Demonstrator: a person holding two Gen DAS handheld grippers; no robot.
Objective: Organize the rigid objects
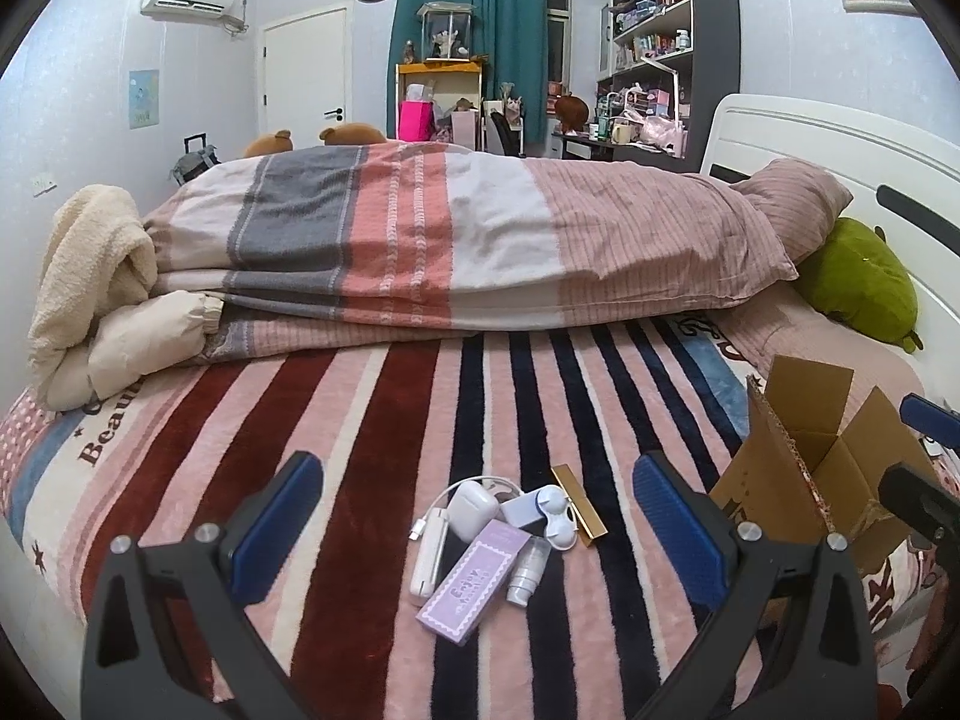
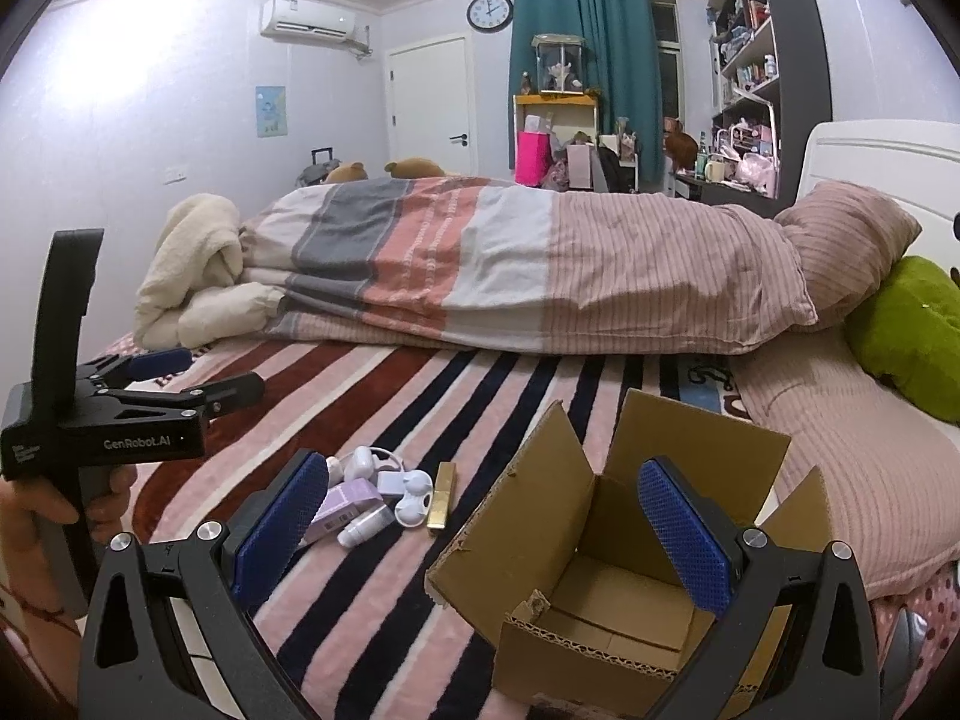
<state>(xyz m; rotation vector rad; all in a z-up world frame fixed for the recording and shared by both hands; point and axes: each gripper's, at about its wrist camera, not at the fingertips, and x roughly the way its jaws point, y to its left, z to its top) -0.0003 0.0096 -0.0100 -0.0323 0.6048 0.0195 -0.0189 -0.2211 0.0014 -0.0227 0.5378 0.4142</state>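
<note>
A small pile lies on the striped blanket: a purple box (image 1: 473, 577), a white power bank with cable (image 1: 429, 553), a white earbud case (image 1: 473, 507), a white contact-lens case (image 1: 555, 517), a small white bottle (image 1: 528, 571) and a gold bar-shaped case (image 1: 579, 503). My left gripper (image 1: 480, 531) is open and straddles the pile from just above. An open cardboard box (image 2: 606, 576) stands to the right of the pile, empty inside. My right gripper (image 2: 489, 531) is open over the box's left flap. The left gripper (image 2: 180, 378) also shows at the left of the right wrist view, held by a hand (image 2: 36, 510).
A folded striped quilt (image 1: 468, 240) and a cream blanket (image 1: 90, 282) lie across the far side of the bed. A pink pillow (image 1: 798, 192) and a green plush (image 1: 858, 282) sit by the white headboard (image 1: 840, 138). Shelves and a desk stand beyond.
</note>
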